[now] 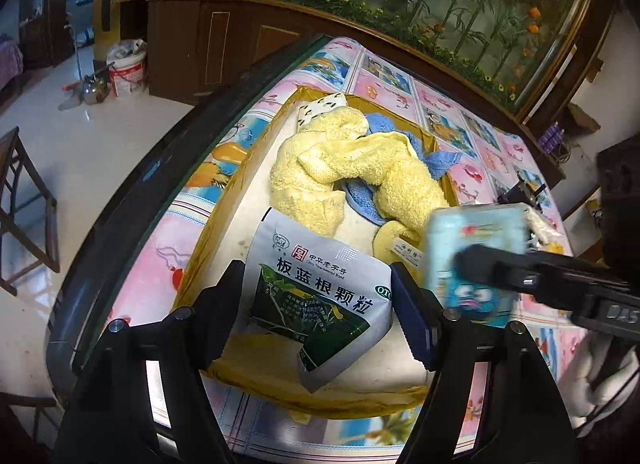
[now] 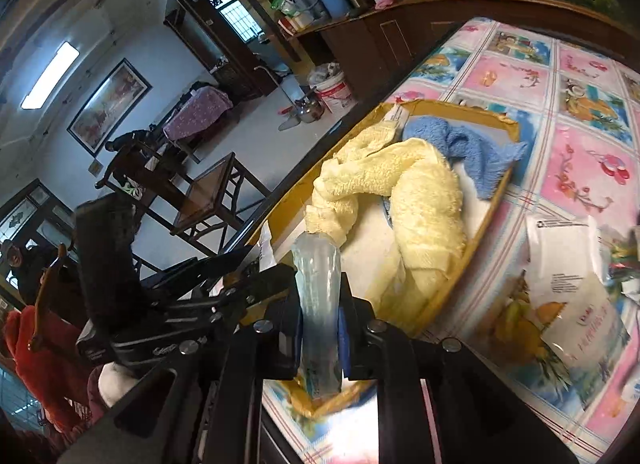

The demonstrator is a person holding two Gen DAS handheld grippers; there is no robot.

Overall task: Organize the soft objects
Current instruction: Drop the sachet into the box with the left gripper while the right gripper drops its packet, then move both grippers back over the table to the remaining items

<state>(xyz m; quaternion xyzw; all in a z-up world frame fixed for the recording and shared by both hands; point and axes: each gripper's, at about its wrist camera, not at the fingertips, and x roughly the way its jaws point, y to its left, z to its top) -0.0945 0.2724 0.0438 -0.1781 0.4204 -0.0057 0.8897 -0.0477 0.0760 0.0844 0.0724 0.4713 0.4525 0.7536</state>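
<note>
Two grippers over the box (image 1: pixel 224 240): left gripper (image 1: pixel 318 316) open around a pouch (image 1: pixel 316 296), untouched; right gripper (image 2: pixel 320 328) clamps a blue packet (image 2: pixel 318 296).

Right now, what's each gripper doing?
Left gripper: open, fingers either side of the white medicine bag, not pressing.
Right gripper: shut on the light-blue packet.

R jaws clamped on blue pack (image 2: pixel 318 304) | yellow towel (image 2: pixel 404 200) in box (image 2: pixel 486 200)

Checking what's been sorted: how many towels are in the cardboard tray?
2: a yellow terry towel bunched across the tray's middle, and a blue terry towel beneath it at the far end. More may be hidden underneath.
</note>
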